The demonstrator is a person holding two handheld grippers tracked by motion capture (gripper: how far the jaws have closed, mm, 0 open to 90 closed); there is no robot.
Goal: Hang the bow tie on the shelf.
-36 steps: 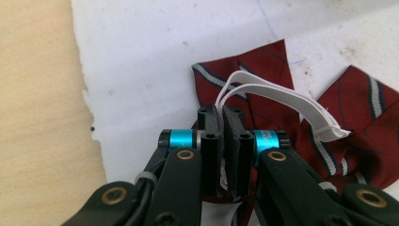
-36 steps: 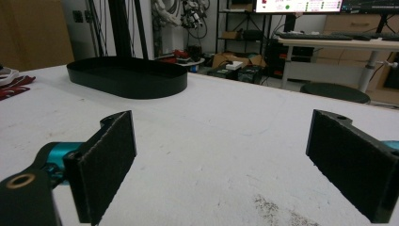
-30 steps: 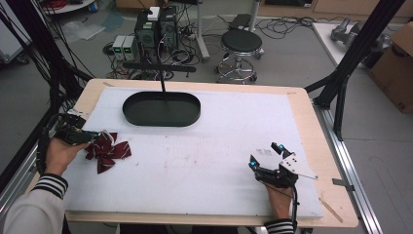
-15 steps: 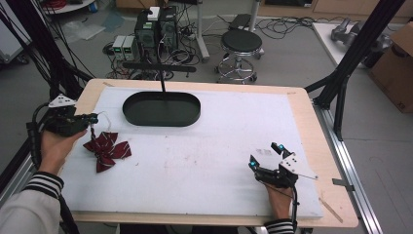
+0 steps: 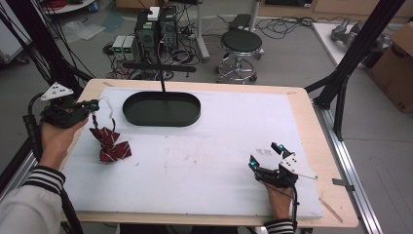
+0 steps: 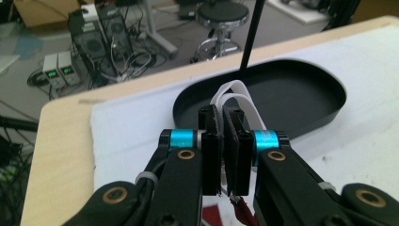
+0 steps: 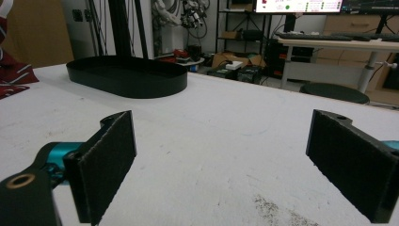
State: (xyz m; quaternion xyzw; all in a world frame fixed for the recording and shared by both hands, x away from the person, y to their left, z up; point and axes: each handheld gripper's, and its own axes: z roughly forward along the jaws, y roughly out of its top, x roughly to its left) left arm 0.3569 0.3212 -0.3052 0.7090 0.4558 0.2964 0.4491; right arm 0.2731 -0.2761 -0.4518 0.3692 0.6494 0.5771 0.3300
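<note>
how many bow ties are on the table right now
1: a dark red striped bow tie at the table's left side, near the black oval tray. The left tool is shut on its white strap and lifts it; part still touches the white mat.

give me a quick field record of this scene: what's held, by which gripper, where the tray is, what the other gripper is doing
held item: dark red striped fabric bow tie with a white strap
holder: left hand-held gripper, jaws shut on the strap
bow tie state: hanging from the strap, lower end about at the white table mat; contact unclear
tray: black oval plastic tray, empty, at the far side of the mat, just right of the left hand-held gripper
other gripper: right hand-held gripper, jaws open, nothing between them, low over the mat's near right corner
</note>
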